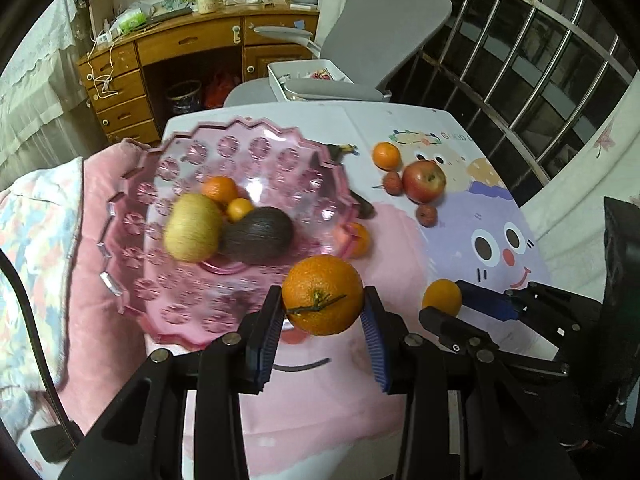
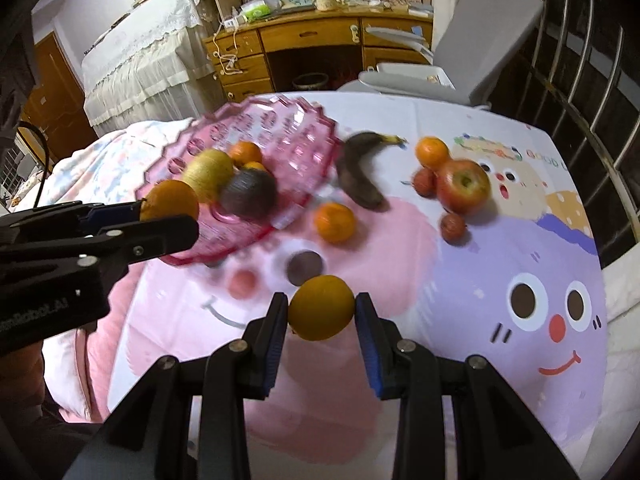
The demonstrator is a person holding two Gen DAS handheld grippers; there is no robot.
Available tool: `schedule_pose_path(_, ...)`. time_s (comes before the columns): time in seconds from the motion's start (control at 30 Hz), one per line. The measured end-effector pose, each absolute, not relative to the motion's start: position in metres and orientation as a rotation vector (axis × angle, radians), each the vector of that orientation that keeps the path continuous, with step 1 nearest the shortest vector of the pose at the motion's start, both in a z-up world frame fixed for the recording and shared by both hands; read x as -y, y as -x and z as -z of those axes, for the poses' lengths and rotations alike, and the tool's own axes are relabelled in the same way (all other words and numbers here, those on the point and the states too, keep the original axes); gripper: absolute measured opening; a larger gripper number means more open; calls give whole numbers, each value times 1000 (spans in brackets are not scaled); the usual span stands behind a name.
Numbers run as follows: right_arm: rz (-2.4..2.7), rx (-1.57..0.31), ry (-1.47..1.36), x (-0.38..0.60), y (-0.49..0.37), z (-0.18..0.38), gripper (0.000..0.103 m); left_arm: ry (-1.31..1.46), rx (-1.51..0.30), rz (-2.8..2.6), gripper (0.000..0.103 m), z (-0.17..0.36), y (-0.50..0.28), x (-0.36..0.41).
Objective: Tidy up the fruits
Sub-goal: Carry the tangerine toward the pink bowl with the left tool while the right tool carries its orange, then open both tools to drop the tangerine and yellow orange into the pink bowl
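Both grippers are loaded. The left gripper (image 1: pixel 323 307) has its blue pads pressed on either side of a stemmed orange (image 1: pixel 322 295), held clear of the cloth just before the near rim of the pink glass bowl (image 1: pixel 132 280). The right gripper (image 2: pixel 321 309) pinches a smaller, smoother orange (image 2: pixel 321 307) the same way, jaws narrowed onto it.

Ahead and to the left of the left jaws, inside the bowl, lie a yellow-green kiwi (image 1: pixel 194 227), a dark avocado-like fruit (image 1: pixel 258 235), a mandarin (image 1: pixel 219 189) and a tiny orange kumquat (image 1: pixel 239 209). Beyond the right jaws, on the cartoon tablecloth (image 2: pixel 500 264), a loose mandarin (image 2: pixel 334 222) sits straight ahead, with a blackened banana (image 2: pixel 360 176) further on beside the bowl. Off to the right of those jaws are a red apple (image 2: pixel 463 187), another mandarin (image 2: pixel 432 153) touching it, and two small red lychees (image 2: pixel 453 227) close by.

The only readable writing: "GOOD" printed on the cloth near its far right edge, the rest cut off, and a mirrored, partly hidden logo ending in "Robot.AI" on the left gripper's body as seen from the right wrist. Boxes on the wooden desk (image 1: pixel 192 40) carry print too blurred to read.
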State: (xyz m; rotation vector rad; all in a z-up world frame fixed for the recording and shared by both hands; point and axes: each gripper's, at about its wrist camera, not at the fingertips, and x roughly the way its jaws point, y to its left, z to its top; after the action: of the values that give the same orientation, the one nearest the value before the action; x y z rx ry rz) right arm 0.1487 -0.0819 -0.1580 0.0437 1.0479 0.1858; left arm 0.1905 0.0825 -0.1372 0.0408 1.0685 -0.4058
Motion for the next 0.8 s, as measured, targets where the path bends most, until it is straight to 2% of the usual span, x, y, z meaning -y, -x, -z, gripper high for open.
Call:
schedule_pose_path(0.3,-189,-977,-53,33,-162,143,35,-58,-1038,403,37,135,-203,-131)
schedule_pose_path(0.8,-225,-967,-126,-12,-186,154,35,-33,-1113,326,38,161,-229,-179)
